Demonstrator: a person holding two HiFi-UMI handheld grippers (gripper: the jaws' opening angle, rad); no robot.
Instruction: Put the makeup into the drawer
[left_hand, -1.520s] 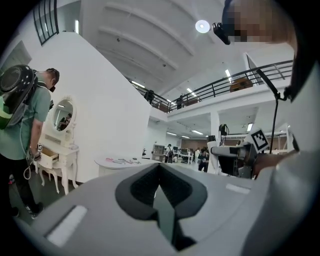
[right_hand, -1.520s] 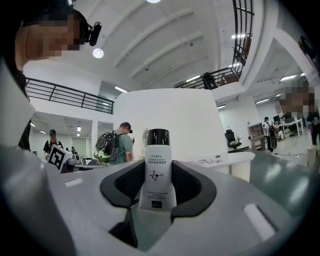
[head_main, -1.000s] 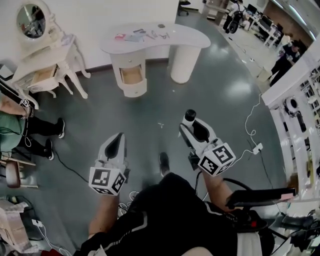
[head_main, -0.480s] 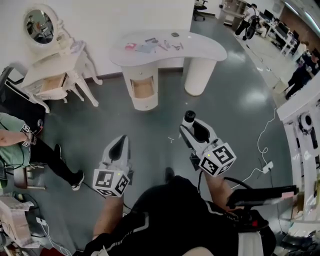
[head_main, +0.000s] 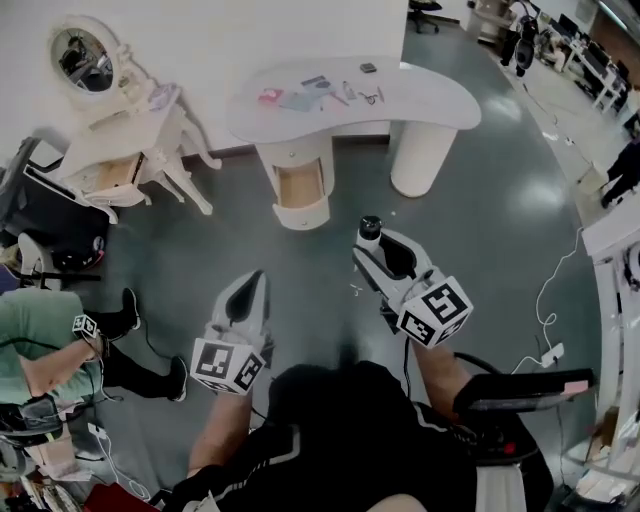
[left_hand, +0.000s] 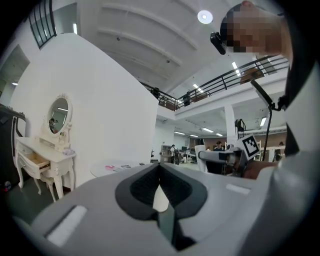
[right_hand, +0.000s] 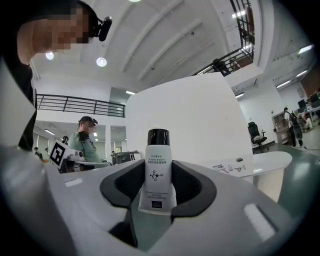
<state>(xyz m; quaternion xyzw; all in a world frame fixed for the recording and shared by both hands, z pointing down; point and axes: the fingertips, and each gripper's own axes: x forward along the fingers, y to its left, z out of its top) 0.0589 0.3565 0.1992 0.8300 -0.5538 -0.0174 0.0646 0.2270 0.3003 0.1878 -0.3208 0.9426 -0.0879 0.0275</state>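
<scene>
Now the right gripper (right_hand: 158, 166) clamps a white tube (right_hand: 158, 150) upright, centre frame; the left gripper (left_hand: 159, 168) is closed and empty; the drawer (head_main: 300, 186) is open, upper middle.

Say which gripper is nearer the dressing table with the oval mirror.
Left. In the head view the left gripper is below and right of the dressing table; the right gripper, holding a tube, is farther right.

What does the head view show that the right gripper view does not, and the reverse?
Only the head view: the dressing table with its oval mirror. Only the right gripper view: ceiling lights, the balcony railing and the print on the white tube. Both: the right gripper shut on that tube, and the curved white table.
</scene>
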